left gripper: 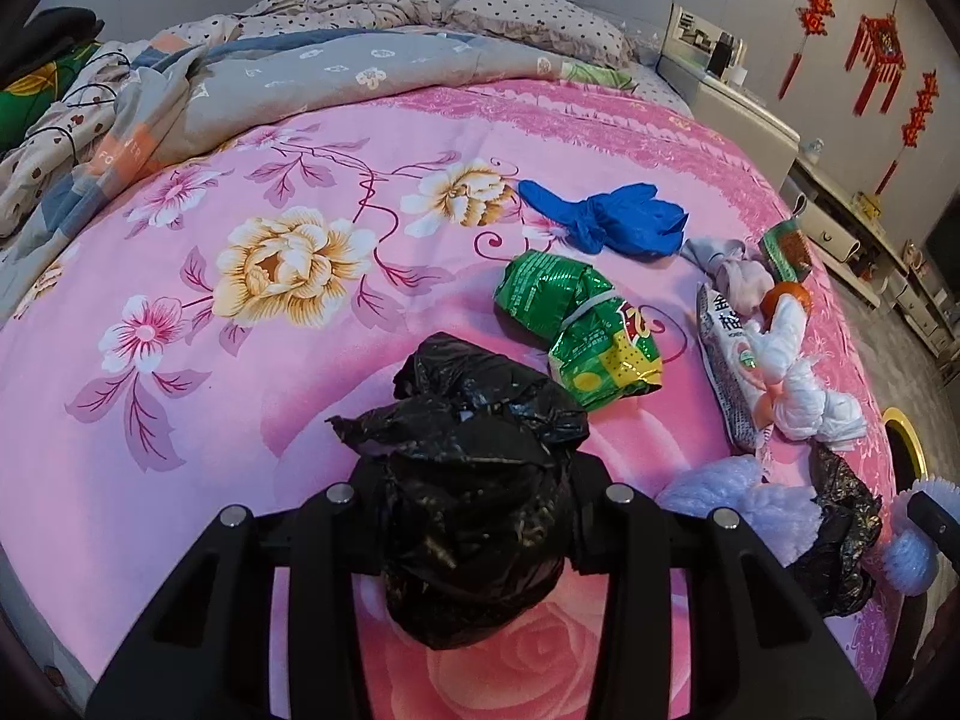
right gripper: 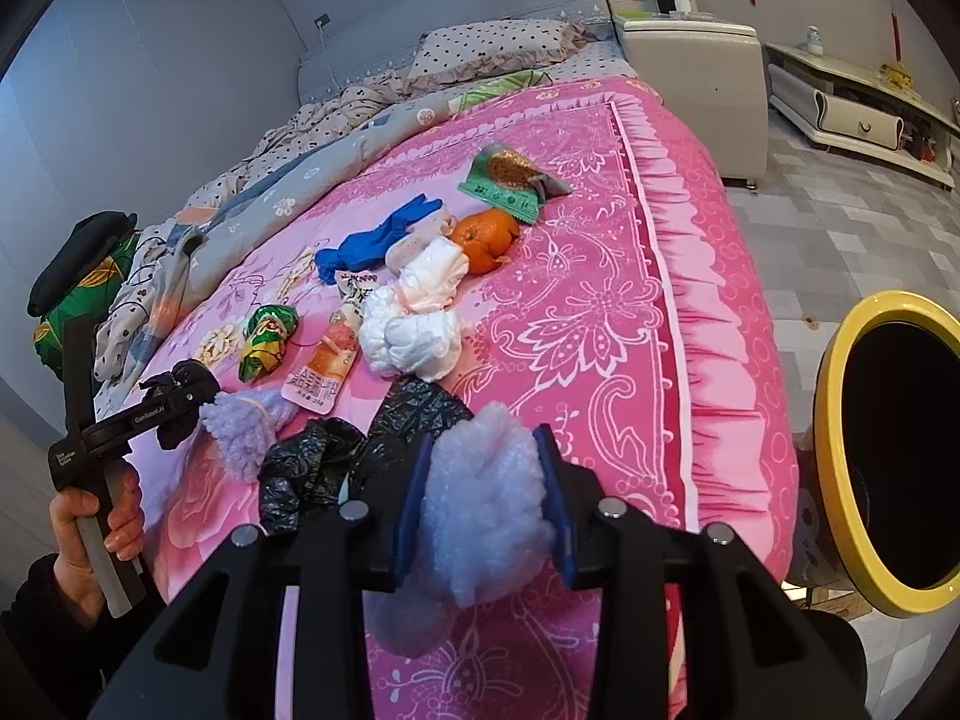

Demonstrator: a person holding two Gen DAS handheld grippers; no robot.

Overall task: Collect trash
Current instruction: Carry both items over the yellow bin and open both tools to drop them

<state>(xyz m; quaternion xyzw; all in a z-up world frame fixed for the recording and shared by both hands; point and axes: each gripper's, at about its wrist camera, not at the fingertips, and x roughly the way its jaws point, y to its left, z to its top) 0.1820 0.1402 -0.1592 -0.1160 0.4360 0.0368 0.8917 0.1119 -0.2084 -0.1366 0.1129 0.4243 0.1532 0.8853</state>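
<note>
Both fingers clamped: left (left gripper: 474,516) on black bag (left gripper: 474,480), right (right gripper: 483,510) on lilac wad (right gripper: 480,510).

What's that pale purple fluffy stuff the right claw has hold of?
The pale lilac wad looks like crumpled foam or bubble wrap, soft and bumpy. The right claw pinches it between blue pads, and it bulges above and hangs below them, over the pink bedspread. A crumpled black bag lies just left of it.

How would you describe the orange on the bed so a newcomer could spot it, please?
Look at the pink bedspread, on the side nearest the yellow-rimmed bin. Among the scattered rubbish, the orange lies against a white crumpled bag. It is the only round, bright orange thing there.
</note>
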